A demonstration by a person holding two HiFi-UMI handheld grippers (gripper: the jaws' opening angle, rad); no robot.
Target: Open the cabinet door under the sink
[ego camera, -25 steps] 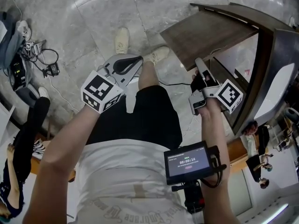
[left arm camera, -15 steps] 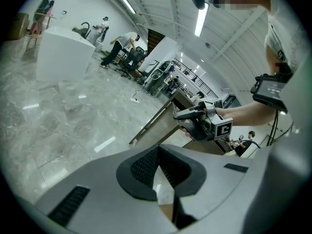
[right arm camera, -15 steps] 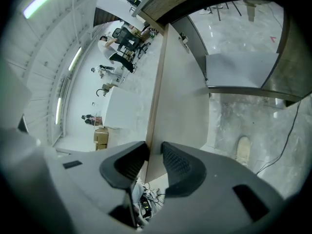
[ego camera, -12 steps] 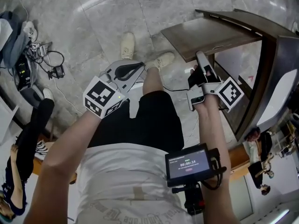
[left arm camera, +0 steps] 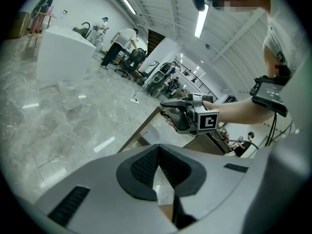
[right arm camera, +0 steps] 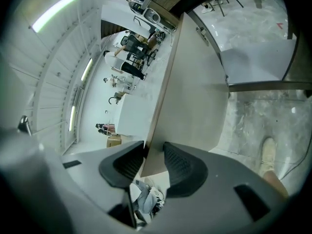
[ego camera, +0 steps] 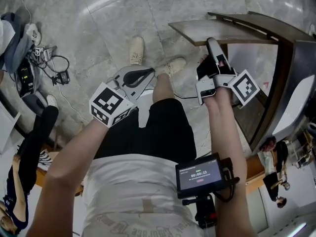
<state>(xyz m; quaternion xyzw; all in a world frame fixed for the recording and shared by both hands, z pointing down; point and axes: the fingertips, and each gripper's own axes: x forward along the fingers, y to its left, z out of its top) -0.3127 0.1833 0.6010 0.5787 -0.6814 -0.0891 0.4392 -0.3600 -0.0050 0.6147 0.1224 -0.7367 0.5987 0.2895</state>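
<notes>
Right gripper (right arm camera: 153, 152): jaws opening, with the free edge of the cabinet door (right arm camera: 195, 91) standing between the pads. The brown edge lies close to the left pad and the pale inner face runs off to the right.

Left gripper (left arm camera: 158, 152): jaws closed together, nothing between them, held over the floor (ego camera: 98, 23) and well apart from the door.

Markings: each gripper carries a cube with black-and-white square markers, left cube (ego camera: 111, 105) and right cube (ego camera: 245, 88). A small screen (ego camera: 199, 173) strapped to the right forearm reads 00:00:14, with a red button below the digits. The line of small print above them is too small to read.

Cabinet door, head view: a brown panel swung out from the dark cabinet (ego camera: 276, 68), with the right gripper at its near edge. The white sink (ego camera: 296, 100) sits above the cabinet.

Surroundings: grey marble floor. Two pale shoes (ego camera: 137, 50) are below the grippers, one close to the door's corner. Cables and small devices (ego camera: 49, 65) lie on the floor at the left, beside a seated person's dark trouser leg (ego camera: 34, 137).
</notes>
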